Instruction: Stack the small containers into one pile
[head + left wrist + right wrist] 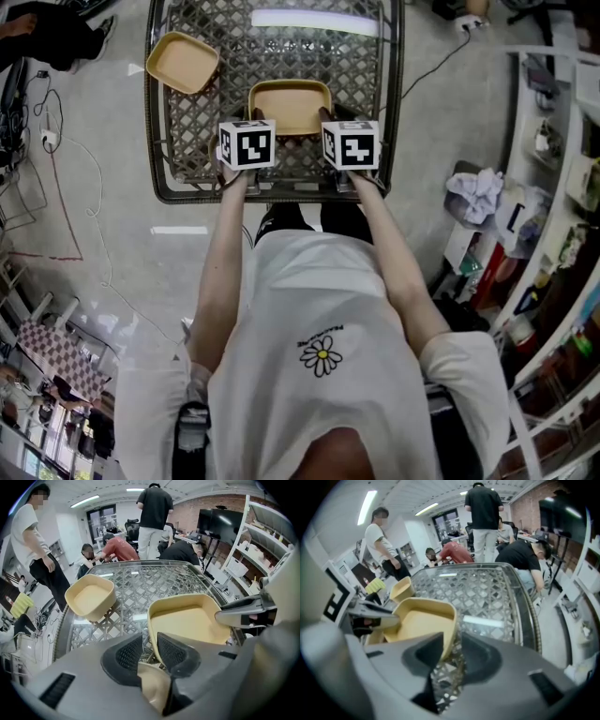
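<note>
Two beige square containers sit on a metal lattice table point(161, 141). One container point(289, 105) point(187, 623) point(419, 620) lies near the front edge, between my grippers. The other container point(183, 62) point(91, 595) point(402, 588) stands apart at the far left. My left gripper point(255, 120) point(149, 641) straddles the near container's left rim, with a gap showing beside the rim. My right gripper point(330, 117) point(452, 644) straddles its right rim the same way, pads apart from the wall. Both are open around that rim.
Several people point(152, 517) stand or sit just beyond the table's far end. Shelving point(562, 187) with clutter runs along the right. Cables point(56, 141) trail over the floor at the left. The table's raised rim point(529, 616) curves round the front.
</note>
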